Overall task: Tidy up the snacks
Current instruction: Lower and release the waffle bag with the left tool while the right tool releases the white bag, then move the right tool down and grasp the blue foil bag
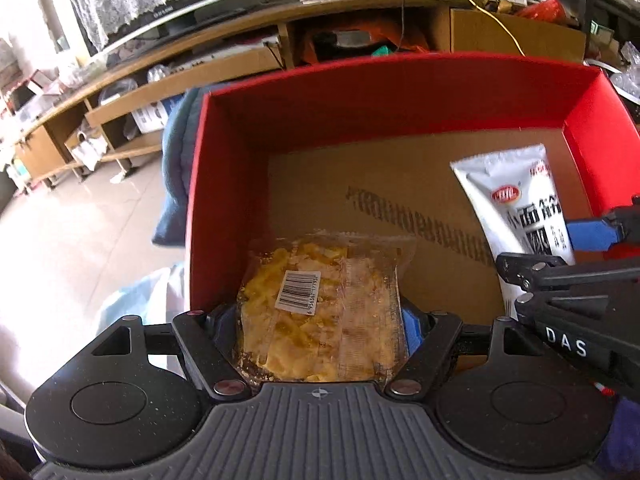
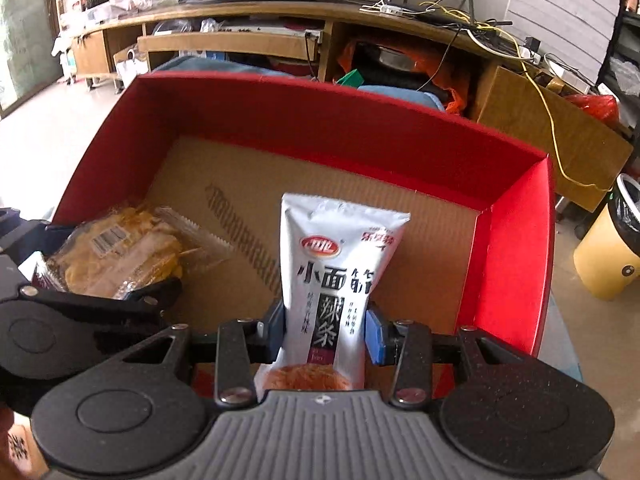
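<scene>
From my left wrist, my left gripper has its fingers clamped on a clear packet of yellow crisps, barcode label up. The packet's long axis runs straight ahead along my fingers, its far end over the near left of the red box, above the bare cardboard floor. My right gripper reaches in from the right with its white pouch.

From my right wrist, the fingers are closed on the lower part of a white spicy-strip pouch, which stands lengthwise ahead of me, its top leaning toward the box's far wall. It hangs over the middle right of the floor; the crisps sit to its left, apart. I judge both packets only need lowering and letting go, each on its own side.
</scene>
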Available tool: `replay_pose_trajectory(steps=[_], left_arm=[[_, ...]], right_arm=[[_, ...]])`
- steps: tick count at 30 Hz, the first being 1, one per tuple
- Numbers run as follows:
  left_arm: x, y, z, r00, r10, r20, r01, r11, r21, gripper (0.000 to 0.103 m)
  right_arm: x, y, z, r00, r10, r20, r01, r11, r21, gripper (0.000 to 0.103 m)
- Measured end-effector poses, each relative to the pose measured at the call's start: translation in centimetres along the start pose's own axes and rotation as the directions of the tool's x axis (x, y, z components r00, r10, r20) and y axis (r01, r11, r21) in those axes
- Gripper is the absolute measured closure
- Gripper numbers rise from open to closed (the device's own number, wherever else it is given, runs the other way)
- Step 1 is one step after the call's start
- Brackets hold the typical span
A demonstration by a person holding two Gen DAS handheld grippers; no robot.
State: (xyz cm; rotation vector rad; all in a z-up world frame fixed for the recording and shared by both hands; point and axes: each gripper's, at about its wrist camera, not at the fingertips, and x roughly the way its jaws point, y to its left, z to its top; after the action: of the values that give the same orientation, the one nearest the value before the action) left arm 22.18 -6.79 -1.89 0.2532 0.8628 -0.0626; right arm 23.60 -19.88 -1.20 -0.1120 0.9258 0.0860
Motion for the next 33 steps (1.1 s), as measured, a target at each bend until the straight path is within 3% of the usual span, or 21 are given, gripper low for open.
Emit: replay_pose_trajectory(steps=[9,14,19,23,33], left_arm=[[-1.1,-0.2,-2.1,0.998,-0.017,-0.056,0.018,1.000,0.020,0.022],[-1.8,0.8,-3.0,0.994,-0.053,-0.094,0.049,0.998,-0.049,0.022],[-2.9,0.7,-4.2,0.992,-0.058,-0.109,0.052,0.997,-0.053,0.022],[-3.4,1.1,-4.2,0.991,-0.070,-0.114,0.062,0.995,-0.074,0.021],[-6.8,1.5,-4.1,0.997,-0.075,-0.025,0.073,0.993,-0.090,0.015]], right_arm=[[-0.9,1.2,-1.6,0.999,0.012,-0.037,-0.014,0.998,-0.064,0.064],[-1.4,1.7,-2.9,0.995,0.027,-0.094,-0.036,0.996,-0.087,0.065],[-2.2,2.3,-3.5,0.992,0.030,-0.124,-0.044,0.993,-0.109,0.062],[-3.3,1.7,-3.4,0.994,0.036,-0.103,-0.044,0.996,-0.076,0.056],[-7.4,0.3,-3.8,0.999,0.044,-0.019,-0.044,0.999,0.006,0.046]])
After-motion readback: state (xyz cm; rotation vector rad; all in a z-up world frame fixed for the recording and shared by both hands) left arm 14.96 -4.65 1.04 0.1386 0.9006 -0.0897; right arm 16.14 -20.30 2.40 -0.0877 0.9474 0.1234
